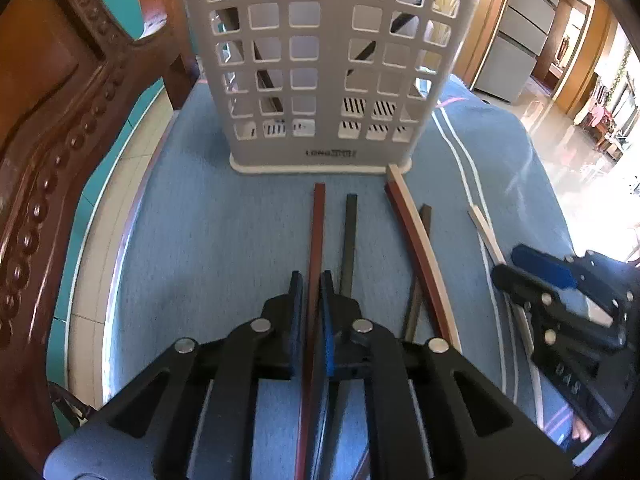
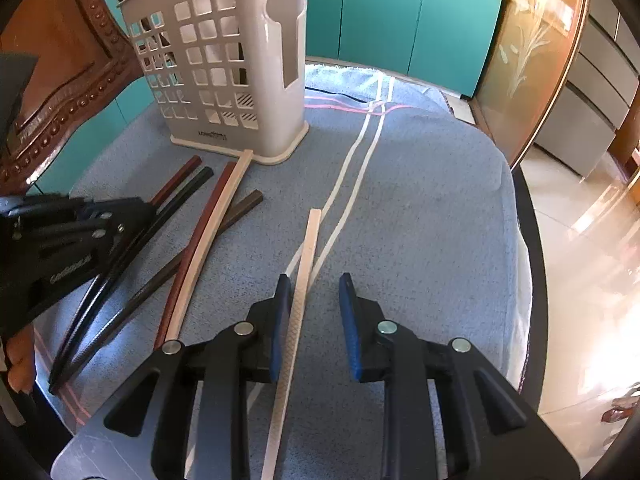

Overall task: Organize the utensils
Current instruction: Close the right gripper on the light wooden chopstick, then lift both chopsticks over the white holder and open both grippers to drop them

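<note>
A white perforated utensil holder (image 1: pixel 324 68) stands upright on a blue towel (image 1: pixel 200 240); it also shows in the right wrist view (image 2: pixel 224 76). Several chopsticks lie in front of it. My left gripper (image 1: pixel 311 280) is shut on a reddish-brown chopstick (image 1: pixel 316 232) that runs between its pads. A black chopstick (image 1: pixel 349 236) lies just right of it. My right gripper (image 2: pixel 314 284) is open, its jaws straddling a cream chopstick (image 2: pixel 306 264) that lies against the left pad. The right gripper also shows in the left wrist view (image 1: pixel 520 268).
A red and a cream chopstick (image 2: pixel 208 240) lie together beside a dark brown one (image 2: pixel 224 224). A carved wooden chair back (image 1: pixel 52 120) stands at the left. Teal cabinets (image 2: pixel 400 12) are behind. The towel's edge drops off to the right (image 2: pixel 520 240).
</note>
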Tool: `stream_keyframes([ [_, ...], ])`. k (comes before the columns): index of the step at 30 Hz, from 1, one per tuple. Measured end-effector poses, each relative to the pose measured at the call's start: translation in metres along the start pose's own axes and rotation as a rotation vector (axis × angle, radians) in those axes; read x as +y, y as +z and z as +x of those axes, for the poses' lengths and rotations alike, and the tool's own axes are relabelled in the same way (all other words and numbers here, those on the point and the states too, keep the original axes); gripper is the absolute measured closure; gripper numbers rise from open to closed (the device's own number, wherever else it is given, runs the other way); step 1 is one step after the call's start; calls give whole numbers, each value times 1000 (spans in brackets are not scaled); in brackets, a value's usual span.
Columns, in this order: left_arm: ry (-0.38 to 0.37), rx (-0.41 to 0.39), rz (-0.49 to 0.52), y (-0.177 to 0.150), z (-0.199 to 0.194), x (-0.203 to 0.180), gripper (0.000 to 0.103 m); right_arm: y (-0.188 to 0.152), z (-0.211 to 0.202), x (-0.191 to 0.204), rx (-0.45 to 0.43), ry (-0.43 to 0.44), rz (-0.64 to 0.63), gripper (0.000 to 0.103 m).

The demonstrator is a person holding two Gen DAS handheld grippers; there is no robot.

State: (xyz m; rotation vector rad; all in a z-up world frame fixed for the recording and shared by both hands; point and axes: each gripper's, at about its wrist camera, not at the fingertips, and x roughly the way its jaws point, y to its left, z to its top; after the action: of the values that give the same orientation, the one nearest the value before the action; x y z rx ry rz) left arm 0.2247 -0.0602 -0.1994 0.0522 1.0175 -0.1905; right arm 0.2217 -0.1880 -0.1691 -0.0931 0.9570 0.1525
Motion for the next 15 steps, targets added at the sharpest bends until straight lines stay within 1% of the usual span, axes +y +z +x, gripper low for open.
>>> stream_keyframes([
  [5,40,-13,10,13,9,-7,90,1,3,4,-6,-12,-9,78],
  [9,87,-31,52,18,11,-14,90,1,3,7,-18,-27,-25,78],
  [12,93,-38,66,19,11,-16,90,2,4,9,-20,-37,-36,78],
  [14,97,-37,71,19,10,-19,90,3,4,11,-17,-21,-36,86],
  [15,96,-37,79,19,10,-21,95,3,4,11,-14,3,-33,92],
])
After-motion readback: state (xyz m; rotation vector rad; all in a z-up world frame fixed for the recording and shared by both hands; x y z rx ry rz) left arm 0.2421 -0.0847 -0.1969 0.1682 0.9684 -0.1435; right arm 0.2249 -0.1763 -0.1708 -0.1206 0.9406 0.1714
